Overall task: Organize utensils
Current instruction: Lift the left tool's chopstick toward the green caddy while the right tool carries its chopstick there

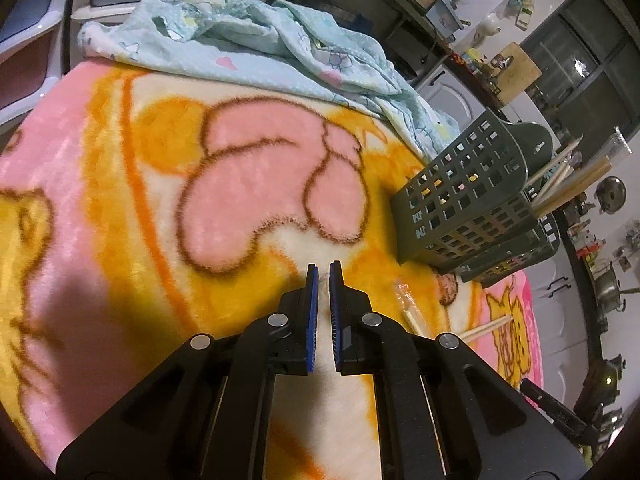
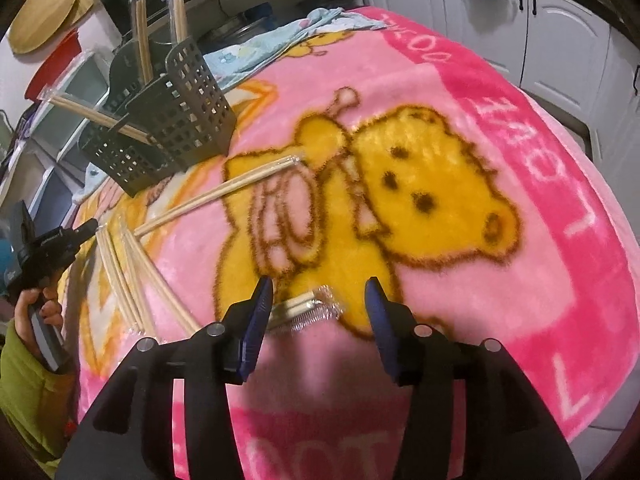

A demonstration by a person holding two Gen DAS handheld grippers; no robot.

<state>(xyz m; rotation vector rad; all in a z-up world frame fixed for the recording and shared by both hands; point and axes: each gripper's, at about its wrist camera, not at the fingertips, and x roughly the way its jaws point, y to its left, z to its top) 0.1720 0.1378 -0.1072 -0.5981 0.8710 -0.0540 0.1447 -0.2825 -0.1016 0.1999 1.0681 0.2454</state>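
Right wrist: chopsticks (image 2: pixel 308 307) (wrapped) between claw (image 2: pixel 320 292)

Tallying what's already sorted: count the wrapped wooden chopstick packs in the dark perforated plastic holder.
3 chopstick packs in the holder: one upright, another upright beside it, one leaning far left. More could be hidden inside.

Pink bear-print blanket (image 2: pixel 520 168), crumpled pale blue cloth (image 1: pixel 248 44), perhaps a round wooden board (image 2: pixel 44 16) behind

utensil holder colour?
Dark grey-green holder with a grid of square holes; clearest in the left wrist view.
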